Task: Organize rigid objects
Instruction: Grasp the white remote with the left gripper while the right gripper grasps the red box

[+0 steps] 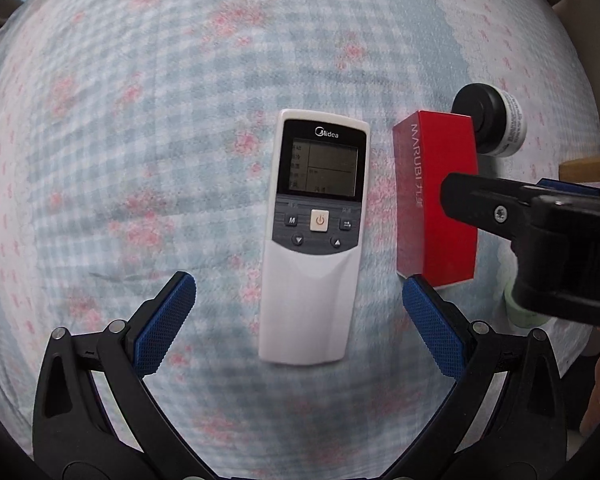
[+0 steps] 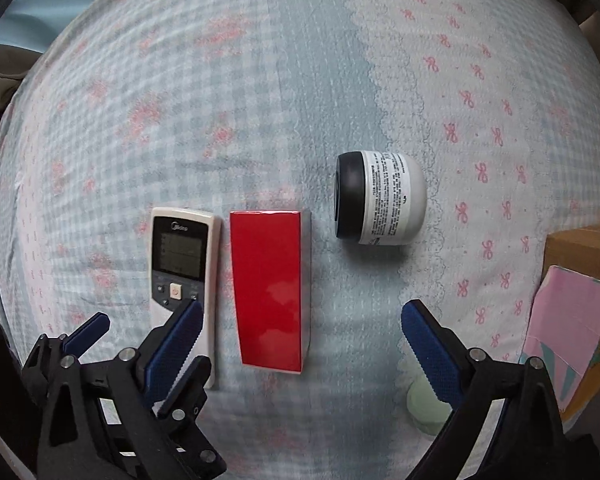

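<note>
A white Midea remote [image 1: 314, 236] lies flat on the checked bedspread, and it also shows in the right wrist view [image 2: 182, 276]. A red MARUBI box [image 1: 436, 196] lies just right of it, parallel, also in the right wrist view [image 2: 271, 290]. A white jar with a black lid [image 2: 380, 198] lies on its side beyond the box, also in the left wrist view [image 1: 490, 124]. My left gripper [image 1: 299, 300] is open above the remote's lower end. My right gripper [image 2: 302, 318] is open and empty above the box's near end. A pale green round object [image 2: 424, 402] lies partly hidden under its right finger.
The bedspread [image 2: 220, 100] is light blue check with pink flowers; its right part is white with pink bows. A cardboard box [image 2: 584, 248] and a pink sheet [image 2: 566, 320] sit past the bed's right edge. The right gripper's body [image 1: 540, 232] reaches in over the red box.
</note>
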`<action>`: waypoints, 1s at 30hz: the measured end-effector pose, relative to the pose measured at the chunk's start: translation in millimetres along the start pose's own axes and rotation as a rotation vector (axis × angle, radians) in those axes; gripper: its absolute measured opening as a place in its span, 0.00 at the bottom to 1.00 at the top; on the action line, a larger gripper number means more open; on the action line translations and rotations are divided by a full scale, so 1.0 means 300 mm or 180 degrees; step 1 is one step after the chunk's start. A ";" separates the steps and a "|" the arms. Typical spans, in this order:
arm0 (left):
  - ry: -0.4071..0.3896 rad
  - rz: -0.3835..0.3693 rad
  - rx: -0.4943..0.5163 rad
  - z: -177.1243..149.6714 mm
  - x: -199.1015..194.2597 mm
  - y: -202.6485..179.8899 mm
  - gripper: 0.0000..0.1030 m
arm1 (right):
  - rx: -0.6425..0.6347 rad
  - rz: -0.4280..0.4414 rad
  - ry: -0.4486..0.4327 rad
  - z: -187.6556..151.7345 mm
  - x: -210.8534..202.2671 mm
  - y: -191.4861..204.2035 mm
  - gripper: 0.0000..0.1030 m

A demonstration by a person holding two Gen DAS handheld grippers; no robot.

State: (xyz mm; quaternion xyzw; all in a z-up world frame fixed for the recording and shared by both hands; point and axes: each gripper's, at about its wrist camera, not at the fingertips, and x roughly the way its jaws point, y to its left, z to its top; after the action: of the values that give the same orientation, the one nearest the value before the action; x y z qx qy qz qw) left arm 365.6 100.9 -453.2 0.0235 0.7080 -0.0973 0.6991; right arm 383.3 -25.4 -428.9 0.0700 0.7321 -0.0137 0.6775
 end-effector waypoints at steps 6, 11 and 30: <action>-0.0032 -0.0025 -0.0062 0.023 0.094 -0.016 0.93 | 0.0086 -0.0026 0.0126 0.035 0.103 -0.020 0.87; -0.0128 -0.0036 -0.0088 0.037 0.108 -0.017 0.88 | 0.0148 0.0003 0.0181 0.048 0.146 -0.027 0.73; -0.0275 -0.0142 -0.0021 0.088 0.053 0.016 0.53 | -0.0035 -0.0004 0.0149 0.037 0.208 0.064 0.41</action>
State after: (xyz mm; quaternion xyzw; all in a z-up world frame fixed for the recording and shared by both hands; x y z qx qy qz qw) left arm 392.1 99.3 -469.6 0.0012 0.6778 -0.1114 0.7268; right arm 392.1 -2.3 -490.3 0.0661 0.7479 -0.0084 0.6605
